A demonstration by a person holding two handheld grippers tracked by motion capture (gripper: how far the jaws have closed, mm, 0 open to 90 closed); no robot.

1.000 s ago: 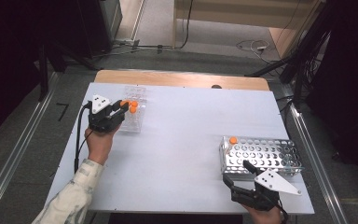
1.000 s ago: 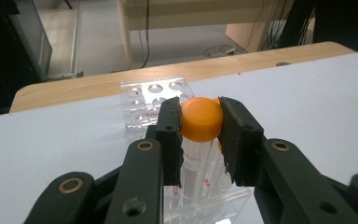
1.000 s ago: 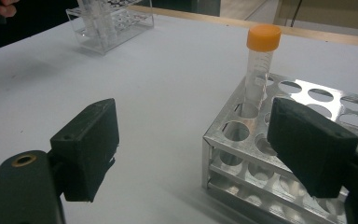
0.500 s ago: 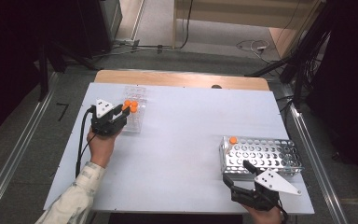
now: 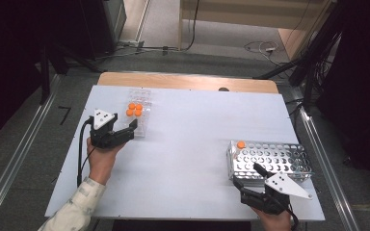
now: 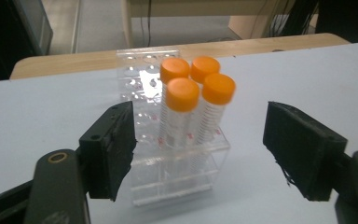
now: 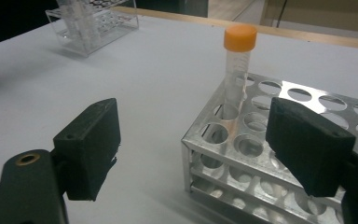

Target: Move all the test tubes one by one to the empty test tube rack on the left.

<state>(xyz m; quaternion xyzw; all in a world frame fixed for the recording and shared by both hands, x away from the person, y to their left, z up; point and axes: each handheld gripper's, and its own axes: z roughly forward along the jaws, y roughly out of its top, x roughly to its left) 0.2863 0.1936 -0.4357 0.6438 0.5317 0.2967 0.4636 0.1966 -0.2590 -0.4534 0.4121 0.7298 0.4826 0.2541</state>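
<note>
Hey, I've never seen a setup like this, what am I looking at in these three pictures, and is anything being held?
A person sits at a white table with a hand-held two-jaw gripper in each hand. One picture looks down from above; the other two come from cameras riding on each gripper. The left gripper faces a clear plastic rack holding four orange-capped tubes; its jaws have just been opening, with nothing gripped. The right gripper waits open by a metal rack with one orange-capped tube.

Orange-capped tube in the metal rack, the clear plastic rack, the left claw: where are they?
Orange-capped tube (image 7: 240, 37), right gripper view, on its cap.
Metal rack (image 5: 270, 161), high view, on its perforated top plate.
Clear plastic rack (image 6: 175, 179), left gripper view, on its front wall.
Left claw (image 6: 198, 156), left gripper view, midway between its fingertips.
</note>
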